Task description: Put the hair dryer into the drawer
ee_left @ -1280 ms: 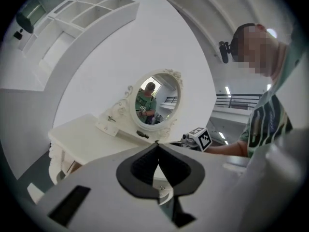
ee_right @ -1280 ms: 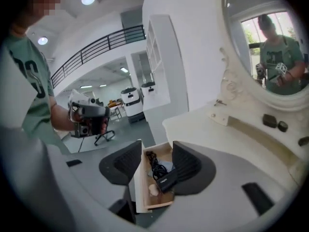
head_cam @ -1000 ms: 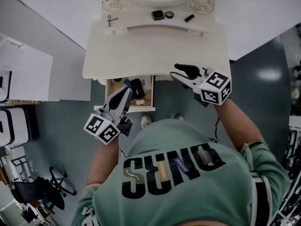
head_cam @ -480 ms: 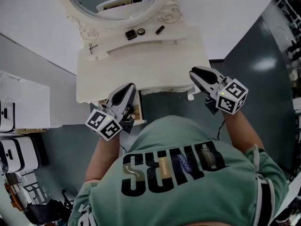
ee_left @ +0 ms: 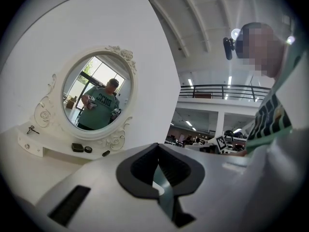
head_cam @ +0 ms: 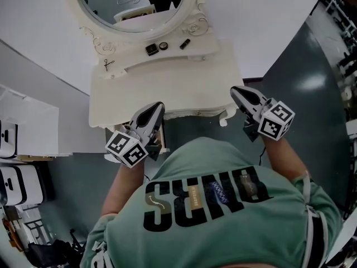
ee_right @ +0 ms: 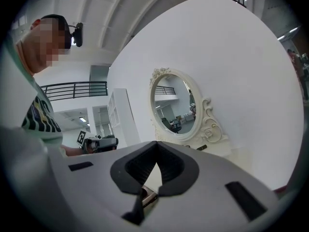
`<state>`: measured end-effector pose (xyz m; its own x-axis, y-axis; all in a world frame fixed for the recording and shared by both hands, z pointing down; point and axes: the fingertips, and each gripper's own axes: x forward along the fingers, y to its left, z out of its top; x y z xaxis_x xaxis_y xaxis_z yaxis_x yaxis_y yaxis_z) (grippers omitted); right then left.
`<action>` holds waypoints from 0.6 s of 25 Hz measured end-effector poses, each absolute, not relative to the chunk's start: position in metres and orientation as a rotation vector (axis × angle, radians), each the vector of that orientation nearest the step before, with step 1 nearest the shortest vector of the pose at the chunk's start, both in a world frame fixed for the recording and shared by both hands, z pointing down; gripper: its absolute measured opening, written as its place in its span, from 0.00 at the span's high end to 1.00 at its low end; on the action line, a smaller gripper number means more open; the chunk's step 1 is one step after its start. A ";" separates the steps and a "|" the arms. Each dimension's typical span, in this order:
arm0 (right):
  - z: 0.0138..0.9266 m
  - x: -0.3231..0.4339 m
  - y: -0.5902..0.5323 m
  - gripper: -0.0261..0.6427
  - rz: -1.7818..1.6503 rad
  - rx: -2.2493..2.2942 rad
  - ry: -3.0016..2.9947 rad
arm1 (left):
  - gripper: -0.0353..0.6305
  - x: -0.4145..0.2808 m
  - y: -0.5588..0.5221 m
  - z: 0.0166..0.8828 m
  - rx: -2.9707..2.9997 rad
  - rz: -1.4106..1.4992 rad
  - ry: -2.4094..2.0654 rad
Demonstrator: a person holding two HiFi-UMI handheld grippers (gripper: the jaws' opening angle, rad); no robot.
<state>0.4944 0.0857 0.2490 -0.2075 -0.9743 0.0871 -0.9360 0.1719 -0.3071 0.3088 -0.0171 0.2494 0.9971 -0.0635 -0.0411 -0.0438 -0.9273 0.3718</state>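
Note:
The cream dressing table (head_cam: 167,88) stands before me under its oval mirror (head_cam: 134,4). Only a sliver of the drawer (head_cam: 163,144) shows below the table's front edge, beside my left gripper. I cannot see the hair dryer in any view. My left gripper (head_cam: 158,107) hovers over the table's front left edge, shut and empty, its jaws (ee_left: 157,151) pointing level at the mirror. My right gripper (head_cam: 236,90) is held off the table's right front corner. Its jaws (ee_right: 155,146) have just been closing with nothing between them and now stand shut.
On the table's raised back shelf lie small scissors (head_cam: 106,63), a black compact (head_cam: 151,49), a round pot (head_cam: 163,46) and a black tube (head_cam: 184,43). A white cabinet (head_cam: 28,127) stands to the left. Dark floor lies to the right of the table.
Both grippers have lifted away from the open drawer, where a dark object lay. The right gripper's jaws went from open to shut. The view tilted up and the drawer is now almost hidden.

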 end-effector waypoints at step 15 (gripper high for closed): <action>0.251 0.486 0.077 0.97 -0.431 -1.858 2.346 | 0.93 0.298 -0.015 0.255 2.753 -0.092 -0.127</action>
